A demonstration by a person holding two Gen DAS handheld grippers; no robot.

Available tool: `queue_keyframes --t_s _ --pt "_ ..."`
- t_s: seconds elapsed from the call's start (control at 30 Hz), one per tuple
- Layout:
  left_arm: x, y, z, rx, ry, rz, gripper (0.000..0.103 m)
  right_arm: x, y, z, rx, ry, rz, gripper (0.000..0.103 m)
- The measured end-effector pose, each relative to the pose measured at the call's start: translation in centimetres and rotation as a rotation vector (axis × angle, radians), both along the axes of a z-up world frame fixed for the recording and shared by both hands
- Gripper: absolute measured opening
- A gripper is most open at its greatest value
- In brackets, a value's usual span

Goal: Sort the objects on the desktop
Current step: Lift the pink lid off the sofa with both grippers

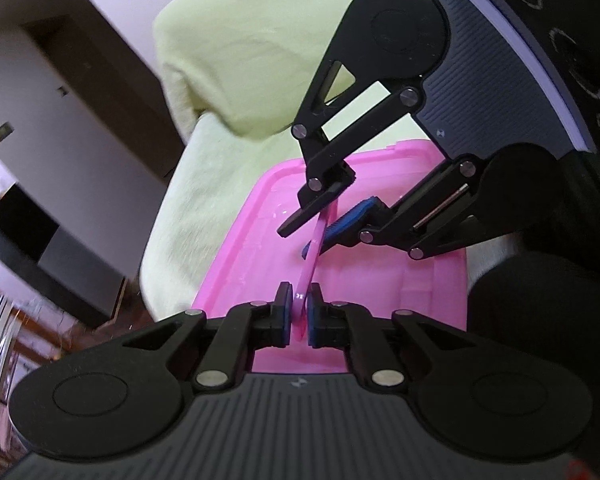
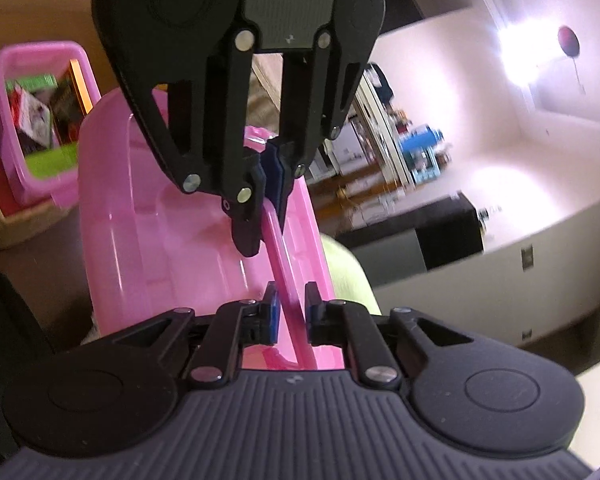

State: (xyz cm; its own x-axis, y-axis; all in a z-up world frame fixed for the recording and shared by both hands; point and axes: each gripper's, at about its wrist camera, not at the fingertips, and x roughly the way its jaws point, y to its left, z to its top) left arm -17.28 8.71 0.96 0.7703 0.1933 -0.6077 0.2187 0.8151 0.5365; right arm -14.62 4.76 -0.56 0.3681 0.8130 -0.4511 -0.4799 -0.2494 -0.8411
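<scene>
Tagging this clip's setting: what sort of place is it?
Probably a home living room: a pale green cushioned seat, a dark low cabinet against a white wall, and cluttered shelving behind. Blurred, so not certain.

The lid [image 1: 380, 280] is glossy pink, and the bin [image 2: 40, 120] is the same pink, filled with green, orange, red and white things. The cloth [image 1: 236, 60] is pale yellow-green. Each claw, left [image 1: 299, 314] and right [image 2: 291, 312], is black with blue pads [image 1: 286, 320] and a grey ribbed body.
</scene>
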Motion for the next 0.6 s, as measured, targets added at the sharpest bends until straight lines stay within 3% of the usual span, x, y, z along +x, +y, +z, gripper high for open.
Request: queue_keyframes --t_s 0.33,0.6 --pt "-8.3 1.8 0.2 -0.002 0.02 0.092 0.006 -9.5 2.5 0.1 -0.024 0.045 0.08 0.009" --pt "-12.9 3.0 -1.7 -0.058 0.039 0.149 0.005 -12.4 4.5 -1.9 -0.069 0.089 0.109 0.01"
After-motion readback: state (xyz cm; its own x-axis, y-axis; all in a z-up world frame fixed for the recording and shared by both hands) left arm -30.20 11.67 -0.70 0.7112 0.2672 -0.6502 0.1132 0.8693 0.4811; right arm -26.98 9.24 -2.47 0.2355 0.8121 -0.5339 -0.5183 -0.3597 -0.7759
